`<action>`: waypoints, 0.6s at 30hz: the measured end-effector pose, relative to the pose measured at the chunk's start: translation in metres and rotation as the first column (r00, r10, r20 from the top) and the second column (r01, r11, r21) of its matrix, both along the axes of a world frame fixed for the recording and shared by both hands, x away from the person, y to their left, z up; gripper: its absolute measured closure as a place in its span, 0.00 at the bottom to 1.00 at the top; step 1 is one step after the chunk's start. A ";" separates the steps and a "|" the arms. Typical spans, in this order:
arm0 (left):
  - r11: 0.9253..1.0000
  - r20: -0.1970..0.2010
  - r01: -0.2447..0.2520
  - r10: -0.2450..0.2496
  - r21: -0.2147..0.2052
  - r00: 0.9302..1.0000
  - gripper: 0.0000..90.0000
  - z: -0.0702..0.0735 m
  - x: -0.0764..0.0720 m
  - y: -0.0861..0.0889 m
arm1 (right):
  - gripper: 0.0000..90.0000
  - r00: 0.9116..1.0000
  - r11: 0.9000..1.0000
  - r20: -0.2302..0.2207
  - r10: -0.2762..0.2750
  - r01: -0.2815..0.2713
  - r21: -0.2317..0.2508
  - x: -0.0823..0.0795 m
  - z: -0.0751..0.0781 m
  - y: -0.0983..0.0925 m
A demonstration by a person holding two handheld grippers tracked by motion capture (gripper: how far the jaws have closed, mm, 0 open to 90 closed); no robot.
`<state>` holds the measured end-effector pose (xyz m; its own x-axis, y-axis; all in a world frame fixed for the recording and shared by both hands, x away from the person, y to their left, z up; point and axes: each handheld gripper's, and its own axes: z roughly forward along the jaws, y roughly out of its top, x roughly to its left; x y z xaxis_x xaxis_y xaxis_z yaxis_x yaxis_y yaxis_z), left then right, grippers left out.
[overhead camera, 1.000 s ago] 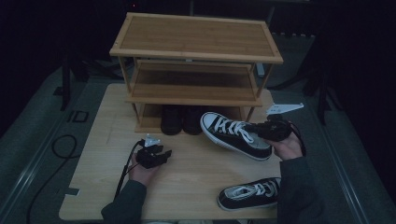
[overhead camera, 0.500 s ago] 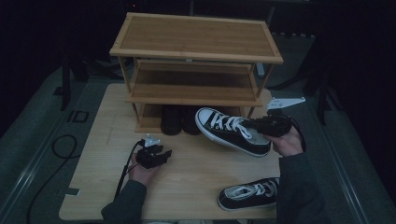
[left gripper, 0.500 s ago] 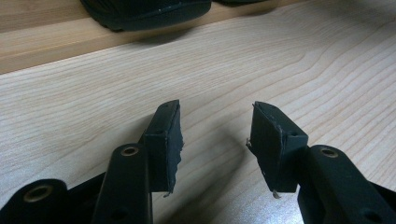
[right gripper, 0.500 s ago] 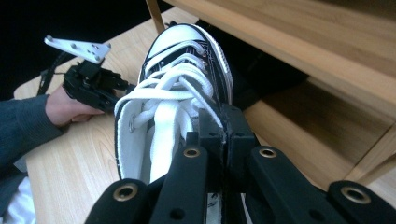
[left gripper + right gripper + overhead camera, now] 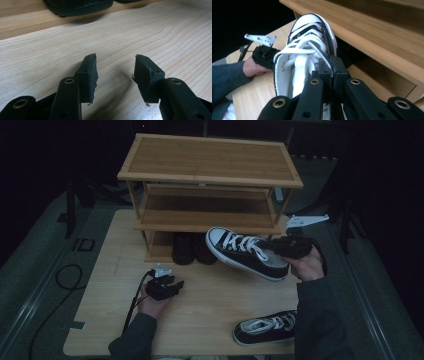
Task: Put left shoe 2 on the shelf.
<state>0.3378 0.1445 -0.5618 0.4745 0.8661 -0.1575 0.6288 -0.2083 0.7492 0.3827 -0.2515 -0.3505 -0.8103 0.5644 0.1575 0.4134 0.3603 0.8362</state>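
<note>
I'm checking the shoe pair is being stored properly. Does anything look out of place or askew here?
The second sneaker lies alone near the table's front edge, apart from its mate. That sneaker hangs tilted in the air, the right gripper shut on its side wall, before the shoe rack.

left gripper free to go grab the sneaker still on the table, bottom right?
Probably yes. The left gripper is open and empty, and bare table lies between it and the sneaker. The right gripper holds the other sneaker up near the rack, clear of that path.
</note>
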 end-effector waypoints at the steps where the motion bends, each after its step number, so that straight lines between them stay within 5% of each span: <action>1: 1.000 0.001 0.000 0.000 0.001 1.000 0.59 0.000 0.000 0.000 | 0.98 1.000 1.000 -0.001 -0.003 0.003 0.004 0.001 0.001 0.000; 18: 1.000 -0.001 0.002 -0.002 0.001 1.000 0.59 0.000 0.000 0.000 | 0.98 0.995 0.995 0.026 -0.098 0.098 0.003 0.027 0.020 0.014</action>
